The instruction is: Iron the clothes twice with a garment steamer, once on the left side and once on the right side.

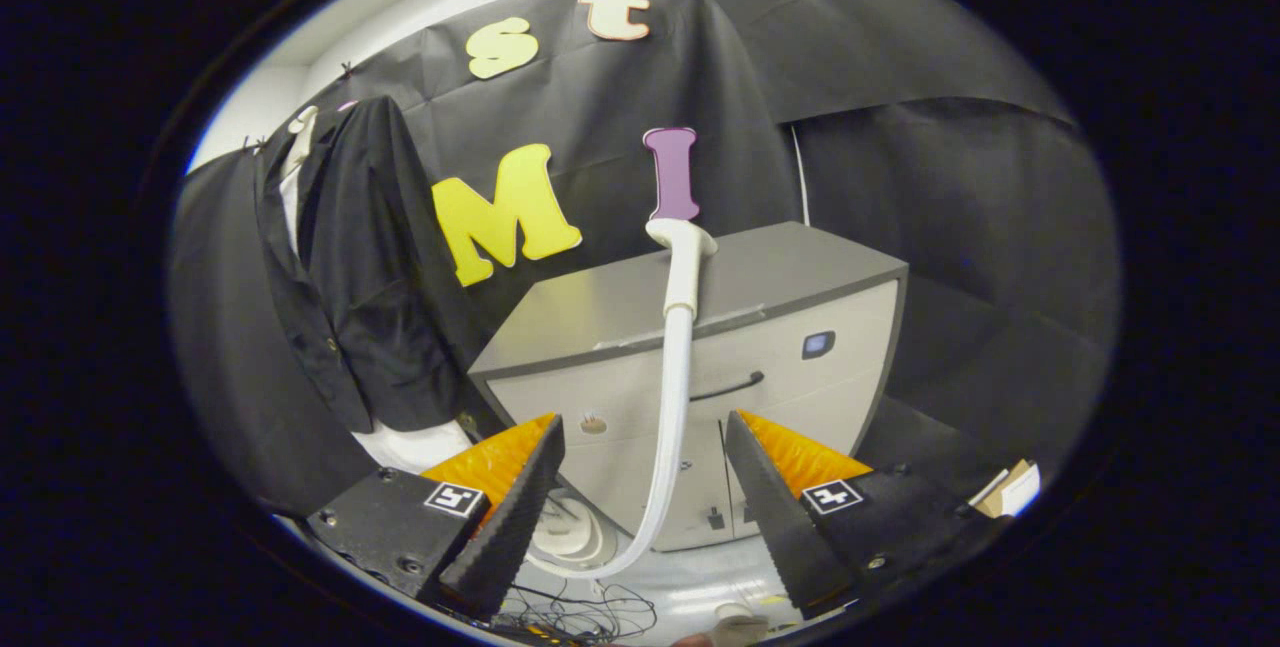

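A dark jacket (365, 267) over a white shirt hangs on a form against the booth wall, beyond my left finger. The white garment steamer head (682, 262) stands upright in front of a grey cabinet (640, 317), its white hose (668, 447) curving down between my fingers to a white base (572, 532) on the floor. My gripper (645, 427) is open, its fingers (520, 497) spread wide on either side of the hose without touching it. The steamer head lies well beyond the fingertips.
The grey cabinet has a drawer handle (727, 387) and a small blue panel (817, 344). Tangled cables (585, 612) lie on the pale floor under the fingers. A cardboard piece (1010, 489) sits beyond the right finger.
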Demonstrator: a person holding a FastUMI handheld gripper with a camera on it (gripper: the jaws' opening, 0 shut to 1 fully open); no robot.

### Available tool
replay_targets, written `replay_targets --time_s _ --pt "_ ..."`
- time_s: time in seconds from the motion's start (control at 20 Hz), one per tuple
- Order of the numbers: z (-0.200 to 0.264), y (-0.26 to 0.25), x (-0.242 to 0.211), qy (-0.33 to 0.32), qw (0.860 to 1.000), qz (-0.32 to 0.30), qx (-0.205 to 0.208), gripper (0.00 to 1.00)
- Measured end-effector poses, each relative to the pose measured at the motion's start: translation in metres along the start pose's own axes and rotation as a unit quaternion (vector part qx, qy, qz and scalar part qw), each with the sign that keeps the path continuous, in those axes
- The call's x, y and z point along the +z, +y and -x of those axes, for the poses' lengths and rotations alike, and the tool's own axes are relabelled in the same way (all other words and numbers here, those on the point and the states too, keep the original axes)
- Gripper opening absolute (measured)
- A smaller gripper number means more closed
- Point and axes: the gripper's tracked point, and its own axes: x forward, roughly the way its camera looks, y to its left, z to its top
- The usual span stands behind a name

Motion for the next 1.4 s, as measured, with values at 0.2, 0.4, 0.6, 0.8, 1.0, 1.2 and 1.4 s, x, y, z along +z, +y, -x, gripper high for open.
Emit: replay_targets --time_s 0.2,0.4,0.6,0.8,1.0,1.2,1.4 --pt "-0.042 0.006 0.045 0.002 1.0 0.007 0.016 1.0" --pt "-0.083 -0.003 0.084 0.011 1.0 0.011 0.016 1.0" --pt "-0.127 -0.015 0.115 0.044 0.999 -0.001 0.005 1.0" --pt "-0.164 -0.027 0.123 0.092 0.995 -0.032 0.011 0.99" --pt "-0.199 -0.035 0.119 0.126 0.991 -0.047 0.012 0.99" --pt "-0.216 -0.035 0.106 0.155 0.984 -0.079 0.032 0.91" --pt "-0.225 -0.031 0.104 0.16 0.982 -0.089 0.045 0.76"
